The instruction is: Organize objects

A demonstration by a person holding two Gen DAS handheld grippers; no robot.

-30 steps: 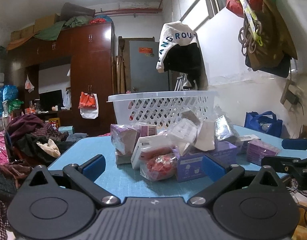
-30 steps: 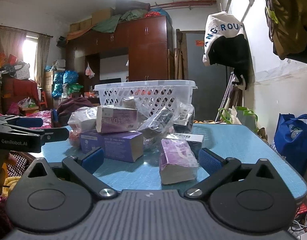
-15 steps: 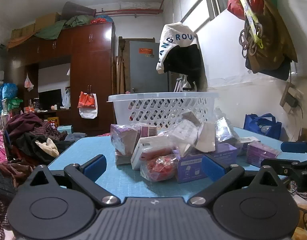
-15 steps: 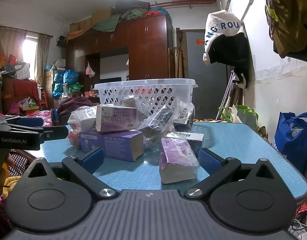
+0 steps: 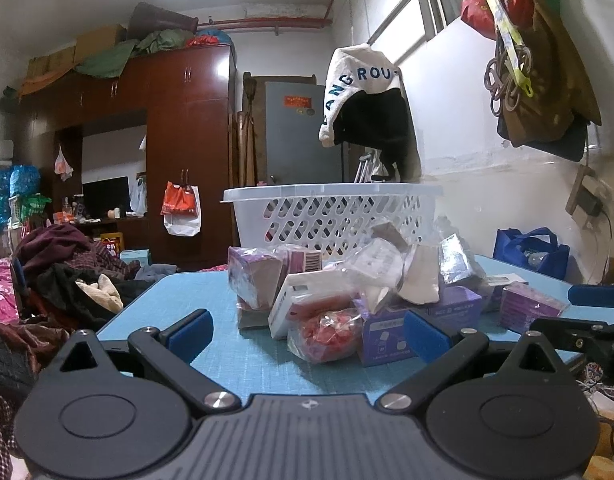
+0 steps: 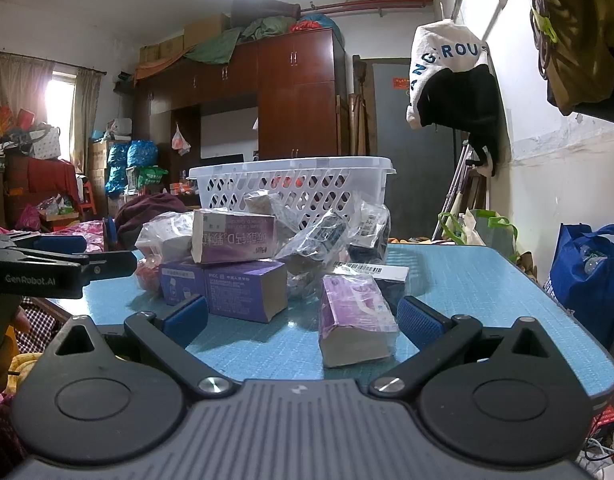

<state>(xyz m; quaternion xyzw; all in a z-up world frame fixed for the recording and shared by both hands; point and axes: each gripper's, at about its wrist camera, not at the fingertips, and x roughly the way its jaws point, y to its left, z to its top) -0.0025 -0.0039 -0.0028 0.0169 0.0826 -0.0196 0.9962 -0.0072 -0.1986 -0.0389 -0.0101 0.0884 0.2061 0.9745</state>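
A pile of purple boxes and plastic bags sits on the blue table (image 5: 155, 308), with a white lattice basket (image 5: 335, 216) behind it. My left gripper (image 5: 307, 330) is open and empty, low at the table's near edge, facing a bag of red items (image 5: 327, 332) and a white box (image 5: 303, 300). My right gripper (image 6: 303, 318) is open and empty, with a purple wrapped pack (image 6: 353, 316) lying between its fingers and a purple box (image 6: 243, 288) just beyond. The basket also shows in the right wrist view (image 6: 295, 188).
A heap of clothes (image 5: 67, 272) lies left of the table. A blue bag (image 6: 587, 272) stands at the right by the wall. The left gripper (image 6: 47, 268) shows at the left of the right wrist view. A wardrobe (image 5: 179, 152) stands behind.
Both grippers have stayed open and nearly still. The views shifted only slightly.
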